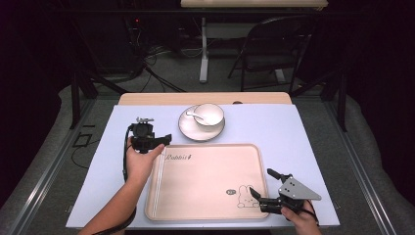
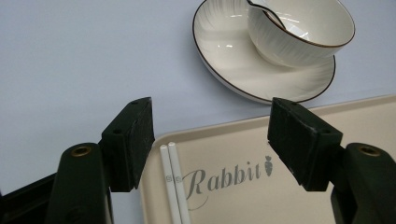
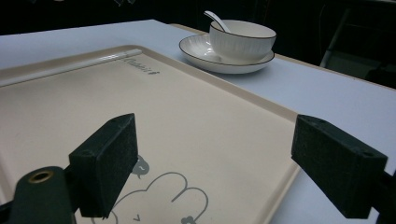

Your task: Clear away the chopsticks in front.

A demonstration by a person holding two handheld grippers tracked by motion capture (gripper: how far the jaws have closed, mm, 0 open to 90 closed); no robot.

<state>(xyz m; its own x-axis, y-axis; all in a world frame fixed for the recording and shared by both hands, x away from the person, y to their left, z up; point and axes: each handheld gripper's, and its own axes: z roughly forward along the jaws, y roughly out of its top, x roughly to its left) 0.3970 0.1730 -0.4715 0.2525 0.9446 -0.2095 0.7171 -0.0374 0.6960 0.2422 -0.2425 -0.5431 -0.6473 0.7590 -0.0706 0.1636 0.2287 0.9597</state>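
The right claw [image 1: 262, 188] sits nearest the camera in the high view, jaws spread wide and holding nothing, low over the near right corner of the beige tray [image 1: 195, 208], just by its printed rabbit. The left claw [image 1: 161, 139] hovers at the tray's far left corner, likewise released and empty; in the left gripper view its jaws straddle that corner. A pair of white chopsticks [image 2: 173, 186] lies side by side along the tray's left edge, beside the word "Rabbit".

Beyond the tray, on the pale counter [image 1: 274, 127], a white plate [image 1: 188, 129] carries a white bowl [image 1: 210, 115], with a spoon [image 1: 194, 116] resting inside the bowl. Plate and tray lie near each other but apart.

By my reading, the work is setting the tray: the chopsticks are already placed, while plate, bowl and spoon still wait outside it. The left claw is closest to them.
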